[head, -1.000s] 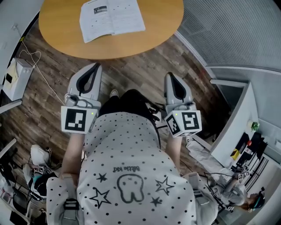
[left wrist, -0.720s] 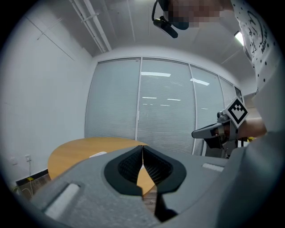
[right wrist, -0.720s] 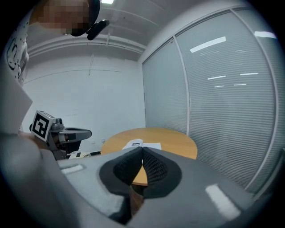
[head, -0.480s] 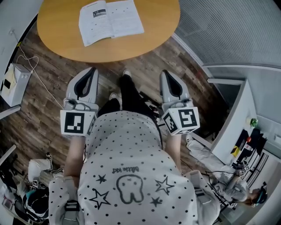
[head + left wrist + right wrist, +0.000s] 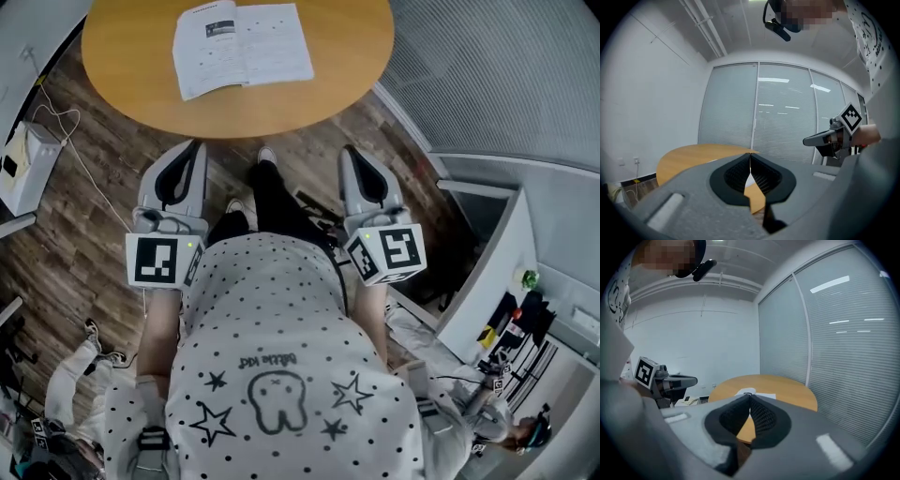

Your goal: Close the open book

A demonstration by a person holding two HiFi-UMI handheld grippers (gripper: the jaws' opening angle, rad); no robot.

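Two tools are hovering above the wood-plank floor (image 5: 94, 216), both short of the round tabletop (image 5: 347, 75). At the far left, a white box (image 5: 23, 164) with a trailing cable is sitting on the floor. Next to the right, the left tool (image 5: 194, 148) is pointing toward the tabletop's near edge. Its jaws are clenched together with nothing between them, and in the left gripper view the dark pads are meeting at their tips. Ahead, between the two tools, the open book (image 5: 242, 47) is lying flat on the tabletop with its printed pages facing up. It is sitting back from the near edge and well apart from both tools. Below it, the person's shoe (image 5: 267, 155) is stepping just beside the tabletop's edge. The right tool (image 5: 349, 152) is pointing the same way, about level with the left one, and its jaws are likewise pressing shut on nothing. Farther right, slatted blinds (image 5: 506, 66) are covering the glass wall.
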